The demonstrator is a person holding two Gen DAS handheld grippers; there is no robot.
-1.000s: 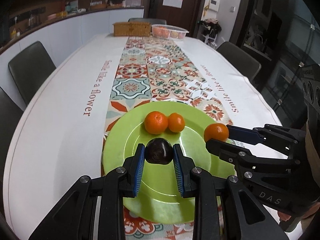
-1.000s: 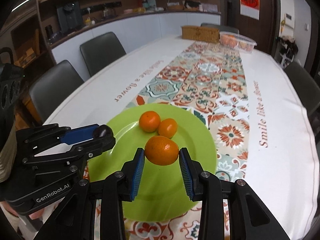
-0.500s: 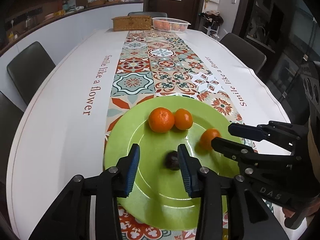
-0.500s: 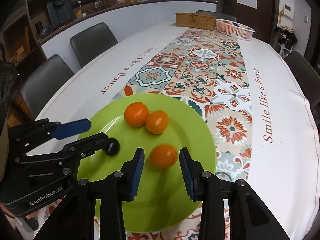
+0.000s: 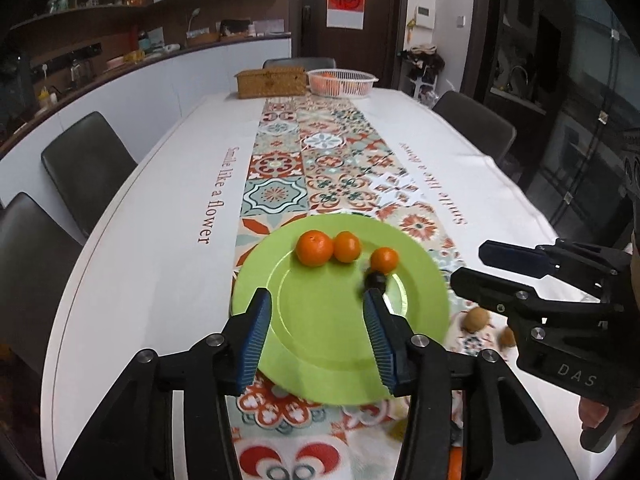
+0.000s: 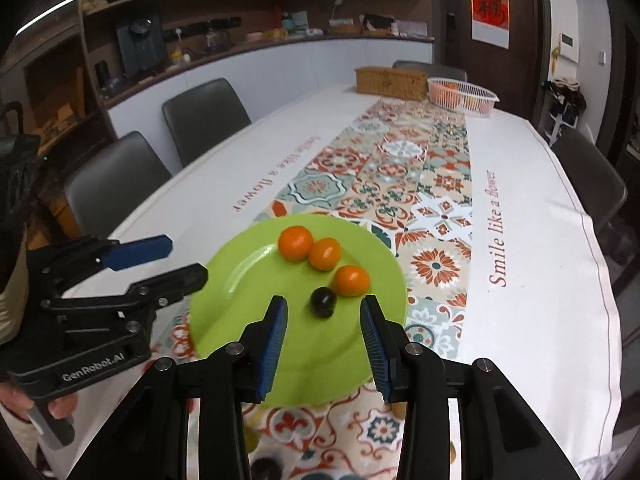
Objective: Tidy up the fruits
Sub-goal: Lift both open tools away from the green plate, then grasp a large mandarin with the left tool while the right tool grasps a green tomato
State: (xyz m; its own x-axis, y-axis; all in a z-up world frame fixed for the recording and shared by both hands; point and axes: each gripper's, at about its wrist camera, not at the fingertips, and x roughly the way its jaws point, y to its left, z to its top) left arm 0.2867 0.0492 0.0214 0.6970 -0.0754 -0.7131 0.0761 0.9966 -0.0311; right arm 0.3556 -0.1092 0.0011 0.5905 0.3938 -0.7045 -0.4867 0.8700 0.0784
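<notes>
Green plate (image 6: 248,264) is sitting on the patterned runner (image 6: 400,168) of the tabletop (image 6: 540,260), serving as the collection point for the fruit. Three tangerines (image 6: 325,254) are lying in a loose row toward its far side, the first two touching; the dark round fruit (image 6: 323,301), possibly a plum, is resting just beside the nearest tangerine. The grouping is keeping like with like, the odd fruit sitting at the row's end.

Left tongs (image 5: 316,334) are hanging released and empty above the plate's near half, blue pads (image 5: 256,332) spread wide. Right tongs (image 6: 323,336) are likewise gaping, holding nothing, the dark fruit lying ahead between the pad lines but untouched.

Two brown fruits, likely kiwis (image 5: 474,318), are lying on the runner just off the plate's right edge, partly hidden by the right tool. Judgement: these are probably remaining to be plated. A white basket (image 5: 342,80) with more orange fruit is standing at the far end beside a woven box (image 5: 270,82).
</notes>
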